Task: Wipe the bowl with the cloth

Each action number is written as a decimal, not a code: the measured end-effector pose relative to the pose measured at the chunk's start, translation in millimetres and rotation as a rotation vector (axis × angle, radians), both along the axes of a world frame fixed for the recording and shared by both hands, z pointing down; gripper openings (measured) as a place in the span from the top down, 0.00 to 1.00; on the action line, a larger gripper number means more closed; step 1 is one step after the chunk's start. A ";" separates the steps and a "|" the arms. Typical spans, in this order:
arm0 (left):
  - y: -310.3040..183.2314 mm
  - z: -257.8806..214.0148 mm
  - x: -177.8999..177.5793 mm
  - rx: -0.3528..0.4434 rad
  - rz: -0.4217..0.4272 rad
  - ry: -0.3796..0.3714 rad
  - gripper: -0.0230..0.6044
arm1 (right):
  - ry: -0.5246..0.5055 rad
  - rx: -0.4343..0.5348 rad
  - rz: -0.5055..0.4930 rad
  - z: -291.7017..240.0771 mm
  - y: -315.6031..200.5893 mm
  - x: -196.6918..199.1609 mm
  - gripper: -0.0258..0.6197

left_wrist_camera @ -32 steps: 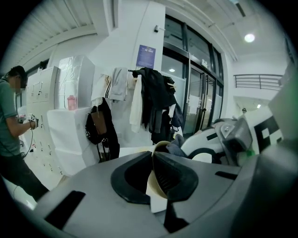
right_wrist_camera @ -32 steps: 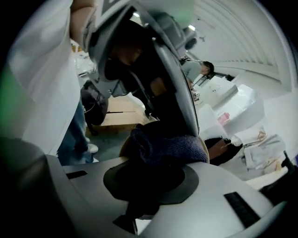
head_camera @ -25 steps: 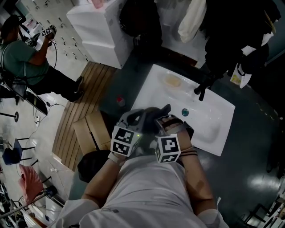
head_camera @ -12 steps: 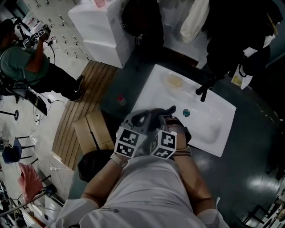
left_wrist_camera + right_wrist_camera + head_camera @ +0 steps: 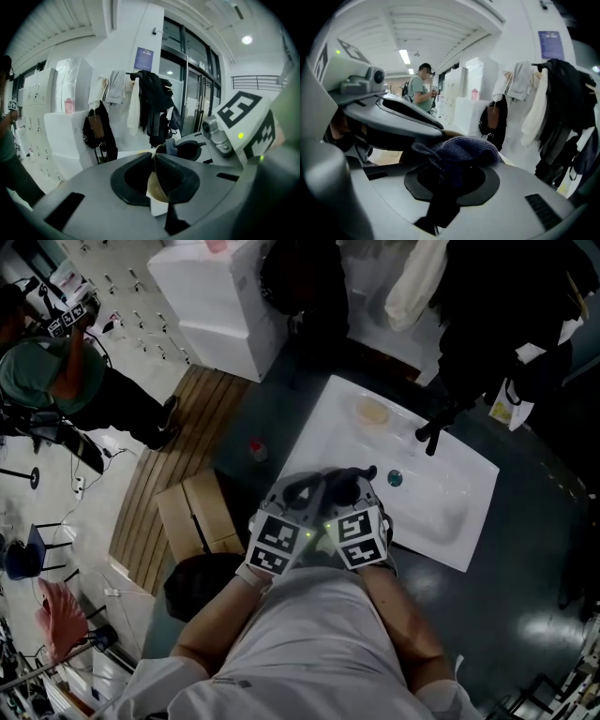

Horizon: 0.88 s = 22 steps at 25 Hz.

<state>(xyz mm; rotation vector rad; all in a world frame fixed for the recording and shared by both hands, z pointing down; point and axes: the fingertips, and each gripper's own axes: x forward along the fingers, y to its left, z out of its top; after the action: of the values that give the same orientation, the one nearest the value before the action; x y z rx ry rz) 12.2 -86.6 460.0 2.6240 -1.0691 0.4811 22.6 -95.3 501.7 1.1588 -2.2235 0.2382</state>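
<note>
The 2 grippers were close together at the near edge of a white sink (image 5: 441, 474), their marker cubes almost touching in the head view. The left gripper (image 5: 154, 158) had its 2 jaws closed on the thin rim of a cream bowl (image 5: 157, 191), the rim standing edge-on between the black pads (image 5: 174, 176). The right gripper (image 5: 449, 174) was pinching a dark blue knitted cloth (image 5: 461, 149), which bunched up above its jaws and hung down dark between them. In the left gripper view the cloth sat just beyond the bowl's rim, near it or touching; I could not tell which. In the sink, a black tap (image 5: 431, 432) stood at the far side, a drain (image 5: 396, 479) lay near the middle and a pale yellow pad (image 5: 372, 412) lay in the far corner. Dark clothes (image 5: 154, 105) hung on the wall behind. A cardboard box (image 5: 192, 512) sat on the floor to the left, and another person (image 5: 47, 371) stood well apart.
</note>
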 end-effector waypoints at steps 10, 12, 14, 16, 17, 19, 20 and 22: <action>2.6 -6.8 -2.4 0.080 -0.001 -0.048 0.93 | -0.498 -0.133 0.317 -5.0 -3.5 17.0 0.84; 2.1 -5.0 -1.5 0.081 -0.002 -0.050 0.93 | -0.616 -0.177 0.400 -2.1 -2.8 24.6 0.84; 1.0 -2.2 -2.1 0.080 -0.009 -0.055 0.93 | -0.774 -0.248 0.505 2.4 -1.3 33.0 0.84; 0.1 1.3 -3.4 0.077 -0.017 -0.063 0.93 | -0.920 -0.303 0.589 4.8 -0.4 37.8 0.84; -0.3 2.7 -4.0 0.077 -0.021 -0.068 0.93 | -0.972 -0.315 0.612 4.7 -0.1 38.9 0.84; -1.8 4.8 -6.4 0.075 -0.033 -0.074 0.93 | -1.029 -0.320 0.629 3.4 0.7 40.0 0.84; -3.2 5.6 -8.7 0.073 -0.043 -0.075 0.93 | -1.040 -0.317 0.626 1.3 0.8 39.9 0.84; -6.7 7.3 -15.1 0.071 -0.071 -0.073 0.93 | -1.044 -0.295 0.606 -6.7 0.9 39.3 0.84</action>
<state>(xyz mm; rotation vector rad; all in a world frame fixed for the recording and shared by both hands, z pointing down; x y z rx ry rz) -2.9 -93.4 467.3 2.6367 -1.2190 0.5370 62.0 -94.5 495.0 1.7397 -2.3839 1.6793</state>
